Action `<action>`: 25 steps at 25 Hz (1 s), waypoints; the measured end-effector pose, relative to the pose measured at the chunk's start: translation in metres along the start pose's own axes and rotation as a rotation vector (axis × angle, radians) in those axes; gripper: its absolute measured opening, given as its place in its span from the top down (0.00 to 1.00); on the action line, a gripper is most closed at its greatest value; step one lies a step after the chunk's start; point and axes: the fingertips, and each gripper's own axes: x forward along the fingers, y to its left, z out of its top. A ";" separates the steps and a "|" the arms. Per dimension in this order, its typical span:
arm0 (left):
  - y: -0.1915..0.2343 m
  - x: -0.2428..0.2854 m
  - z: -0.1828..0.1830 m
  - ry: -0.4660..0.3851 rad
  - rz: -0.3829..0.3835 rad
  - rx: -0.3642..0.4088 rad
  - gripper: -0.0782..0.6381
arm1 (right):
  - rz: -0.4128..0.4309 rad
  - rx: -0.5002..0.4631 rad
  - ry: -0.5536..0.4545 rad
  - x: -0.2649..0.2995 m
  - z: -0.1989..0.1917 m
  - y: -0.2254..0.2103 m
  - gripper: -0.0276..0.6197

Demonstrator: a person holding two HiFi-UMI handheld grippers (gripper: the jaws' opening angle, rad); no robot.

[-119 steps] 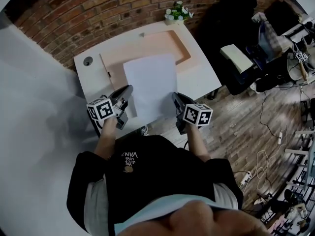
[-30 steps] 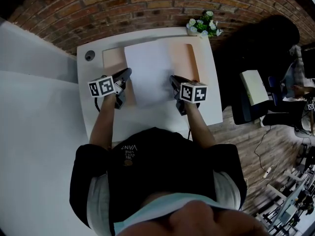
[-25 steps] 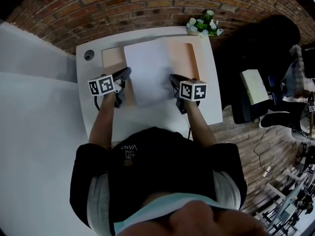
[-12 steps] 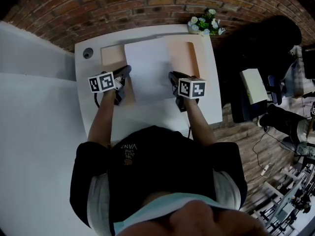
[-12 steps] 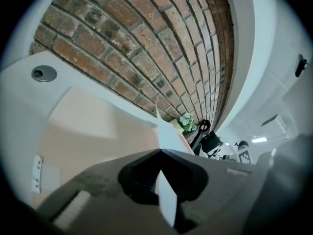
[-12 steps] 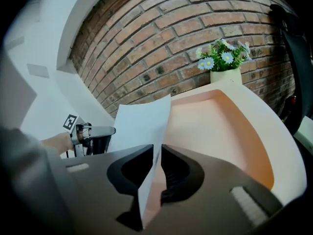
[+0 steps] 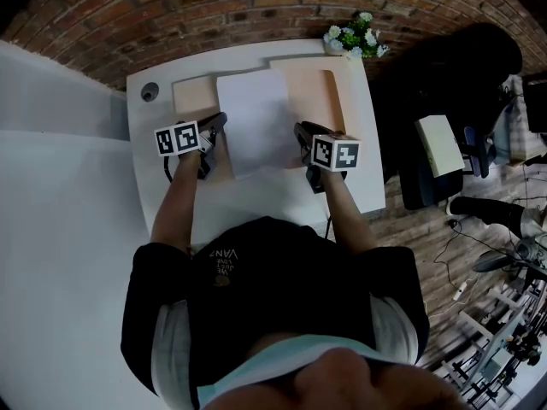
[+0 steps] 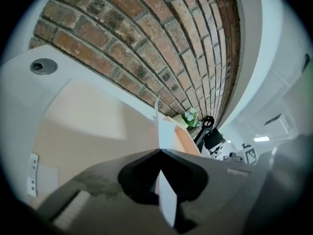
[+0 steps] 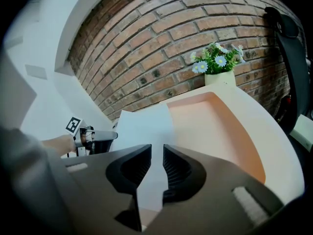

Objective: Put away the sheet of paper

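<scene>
A white sheet of paper lies over a shallow peach tray on the white table. My left gripper is at the sheet's left edge. In the left gripper view its jaws are shut on the paper, which stands edge-on between them. My right gripper is at the sheet's right edge. A narrow gap shows between its jaws and the white sheet fills it; no pad visibly presses on the paper. The tray spreads to the right.
A small pot of flowers stands at the table's far right corner against the brick wall. A round cable hole sits in the far left corner. A dark chair and cables are on the wooden floor to the right.
My left gripper has sunk a little toward the tray with the sheet's left edge in it. The right gripper has kept still.
</scene>
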 end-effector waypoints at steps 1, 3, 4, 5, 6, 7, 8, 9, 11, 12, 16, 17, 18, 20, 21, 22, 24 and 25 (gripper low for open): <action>0.001 0.001 -0.001 0.004 0.002 -0.001 0.89 | -0.002 0.001 -0.002 -0.001 0.000 -0.001 0.84; 0.002 0.003 -0.003 0.010 0.006 -0.002 0.89 | -0.005 0.002 -0.008 -0.003 0.000 -0.003 0.84; 0.002 0.004 -0.004 0.012 0.007 -0.003 0.89 | -0.006 0.003 -0.011 -0.004 0.000 -0.003 0.84; 0.002 0.004 -0.004 0.013 0.007 -0.003 0.89 | -0.006 0.005 -0.014 -0.005 0.000 -0.004 0.84; 0.001 0.005 -0.004 0.014 0.008 -0.003 0.89 | -0.007 0.006 -0.018 -0.007 0.001 -0.004 0.84; 0.000 0.006 -0.004 0.015 0.009 -0.003 0.89 | -0.007 0.008 -0.021 -0.008 0.001 -0.004 0.84; 0.000 0.007 -0.005 0.016 0.011 -0.003 0.89 | -0.007 0.008 -0.024 -0.009 0.002 -0.005 0.84; 0.000 0.008 -0.005 0.017 0.012 -0.004 0.89 | -0.006 0.008 -0.027 -0.010 0.002 -0.005 0.84; 0.000 0.011 -0.005 0.014 0.013 -0.012 0.89 | -0.003 0.008 -0.033 -0.014 0.003 -0.005 0.84; 0.000 0.012 -0.004 0.011 0.013 -0.019 0.89 | -0.002 0.010 -0.036 -0.015 0.004 -0.005 0.84; -0.004 0.019 -0.004 -0.004 0.005 -0.033 0.89 | 0.000 0.017 -0.050 -0.022 0.006 -0.007 0.84; -0.006 0.021 -0.004 -0.002 0.004 -0.031 0.89 | 0.000 0.018 -0.053 -0.023 0.006 -0.008 0.84; -0.007 0.024 -0.004 0.002 0.004 -0.027 0.89 | -0.001 0.019 -0.055 -0.025 0.007 -0.009 0.84; -0.012 0.028 -0.003 0.008 0.003 -0.018 0.89 | 0.000 0.019 -0.058 -0.029 0.007 -0.010 0.84; -0.014 0.031 -0.002 0.008 0.000 -0.015 0.89 | 0.000 0.019 -0.059 -0.030 0.007 -0.011 0.84; -0.017 0.033 0.000 0.008 -0.002 -0.011 0.89 | -0.001 0.019 -0.060 -0.032 0.007 -0.012 0.84; -0.021 0.037 0.001 0.012 -0.005 -0.002 0.89 | -0.003 0.020 -0.062 -0.035 0.007 -0.014 0.84; -0.023 0.040 0.000 0.014 -0.007 0.001 0.89 | -0.004 0.019 -0.064 -0.036 0.007 -0.016 0.84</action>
